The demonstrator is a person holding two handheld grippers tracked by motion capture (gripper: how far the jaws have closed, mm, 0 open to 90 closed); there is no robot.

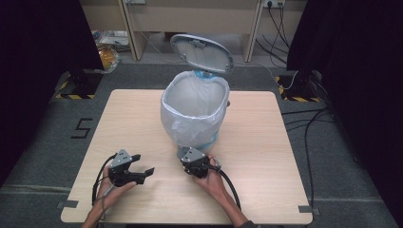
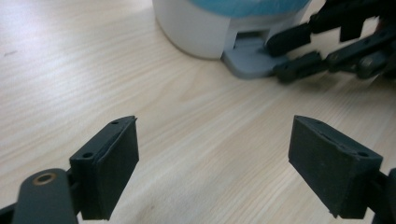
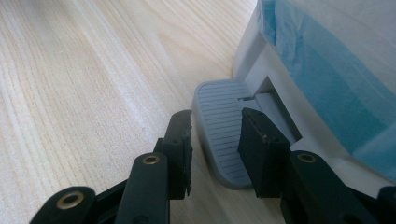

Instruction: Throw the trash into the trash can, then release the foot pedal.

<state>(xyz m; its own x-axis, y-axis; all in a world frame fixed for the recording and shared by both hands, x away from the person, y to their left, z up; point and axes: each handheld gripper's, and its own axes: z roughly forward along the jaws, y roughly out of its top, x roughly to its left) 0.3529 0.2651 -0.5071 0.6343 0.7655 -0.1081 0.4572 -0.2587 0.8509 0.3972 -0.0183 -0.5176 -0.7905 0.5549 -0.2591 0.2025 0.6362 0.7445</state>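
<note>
Jaws of the right gripper [image 3: 214,151] are drawn narrow and set over the grey ribbed foot pedal [image 3: 219,135] at the base of the white plastic pedal bin [image 1: 194,109]; one is seen resting on the pedal's ribbed top, the other just off its edge, so the pedal is judged to be pressed down rather than clamped. Jaws of the left gripper [image 2: 215,163] are held wide apart with nothing between them, above bare wood.

The bin stands near the middle of the pale wooden desk [image 1: 133,118], lined with a thin white bag over a blue one. Its grey oval lid [image 1: 202,51] is raised and tilted back, so the opening step appears done. Nothing to be thrown away is visible on the desk, and what is left cannot be told.

The right hand [image 1: 209,173] is brought in low at the bin's near side, gripper pointed toward the base. The left hand [image 1: 116,183] is kept well apart to the left, its gripper angled toward the bin.
</note>
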